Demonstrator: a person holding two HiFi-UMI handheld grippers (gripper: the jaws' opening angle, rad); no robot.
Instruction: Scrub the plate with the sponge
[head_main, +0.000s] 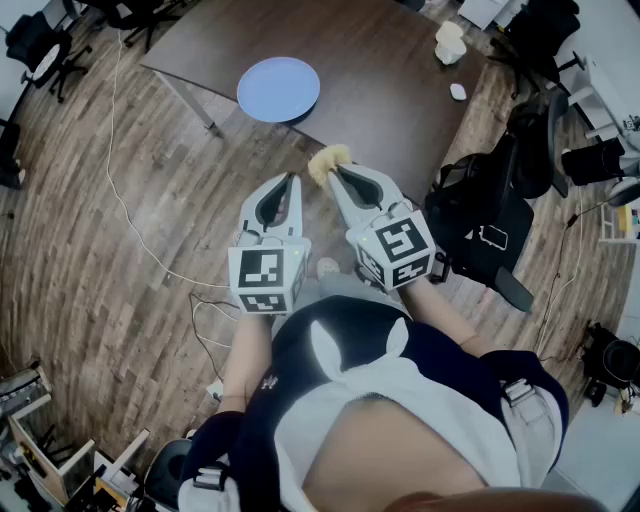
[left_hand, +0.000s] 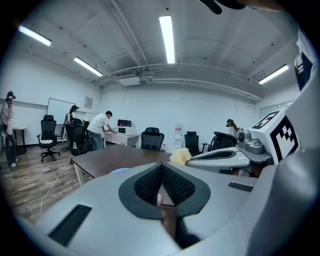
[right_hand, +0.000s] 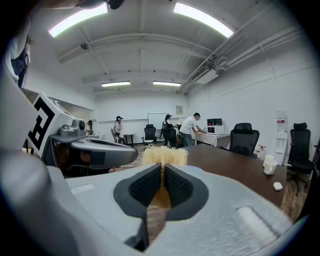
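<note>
Jaws of the right gripper (head_main: 338, 172) we find clamped on the sponge (head_main: 326, 160); those of the left gripper (head_main: 291, 180) are pressed together, empty. We note the plate (head_main: 278, 89) on the table (head_main: 390, 90) ahead, apart from both grippers

One plate (head_main: 278, 89); one sponge (head_main: 328, 159); one table (head_main: 385, 75); two grippers (head_main: 292, 180) (head_main: 337, 172)

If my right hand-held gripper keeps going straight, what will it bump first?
Probably the blue plate on the table, with the sponge touching first. It might pass above instead, because the height is unclear.
</note>
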